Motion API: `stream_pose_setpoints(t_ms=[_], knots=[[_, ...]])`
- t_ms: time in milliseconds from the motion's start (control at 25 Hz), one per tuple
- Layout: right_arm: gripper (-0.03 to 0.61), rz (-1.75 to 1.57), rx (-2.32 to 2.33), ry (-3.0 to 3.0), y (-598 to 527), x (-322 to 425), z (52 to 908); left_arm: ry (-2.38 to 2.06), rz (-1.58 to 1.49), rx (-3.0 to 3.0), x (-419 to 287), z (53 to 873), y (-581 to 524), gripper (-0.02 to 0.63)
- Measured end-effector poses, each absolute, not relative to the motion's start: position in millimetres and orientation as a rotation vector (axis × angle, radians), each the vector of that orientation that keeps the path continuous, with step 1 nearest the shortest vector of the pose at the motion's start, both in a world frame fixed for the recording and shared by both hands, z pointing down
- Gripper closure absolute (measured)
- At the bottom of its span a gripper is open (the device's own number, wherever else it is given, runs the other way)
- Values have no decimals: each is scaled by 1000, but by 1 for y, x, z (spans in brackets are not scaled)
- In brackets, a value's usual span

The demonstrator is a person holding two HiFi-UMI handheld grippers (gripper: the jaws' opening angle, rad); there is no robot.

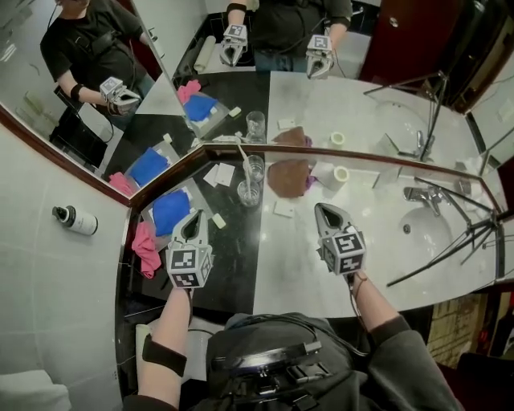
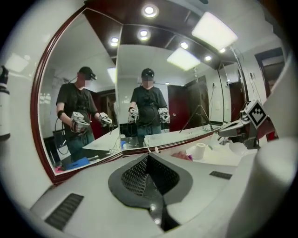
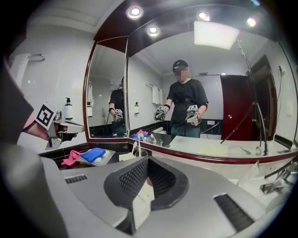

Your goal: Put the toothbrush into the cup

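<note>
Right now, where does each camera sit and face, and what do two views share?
Head view: on the person's head, steeply down at the counter; shows forearms, left tongs, right tongs.
Left gripper view: on the left tongs, facing the mirror; shows its shut jaws, right tongs.
Right gripper view: on the right tongs, facing the mirror; shows its shut jaws, left tongs.
Shared: head and right gripper views show the pink cloth.

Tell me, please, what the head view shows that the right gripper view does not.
Only the head view shows the paper roll and the brown cloth. Only the right gripper view shows the ceiling lights. Both show the blue cloth, the pink cloth, the glass cup and the left gripper.
</note>
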State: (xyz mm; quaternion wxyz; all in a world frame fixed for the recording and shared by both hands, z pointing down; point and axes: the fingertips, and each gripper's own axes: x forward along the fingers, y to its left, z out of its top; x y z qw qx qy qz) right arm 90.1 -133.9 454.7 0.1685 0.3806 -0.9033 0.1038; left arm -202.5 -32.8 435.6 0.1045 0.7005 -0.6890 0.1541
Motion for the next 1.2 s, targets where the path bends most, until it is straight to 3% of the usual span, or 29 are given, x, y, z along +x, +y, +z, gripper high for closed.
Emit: stream_pose_setpoints(t_ms=[160, 680, 1080, 1200], knots=[[560, 422, 1091, -2559, -127, 87, 474, -2008, 421, 2014, -210, 449, -23, 614], [552, 356, 1016, -2522, -129, 59, 494, -1995, 392, 1933, -231, 472, -12, 614], [375, 446, 815, -2579, -172, -6, 523, -2019, 417, 1919, -236, 474, -16, 614], [362, 454, 728, -2606, -185, -37, 529, -2020, 421, 1912, -234, 477, -18, 614]])
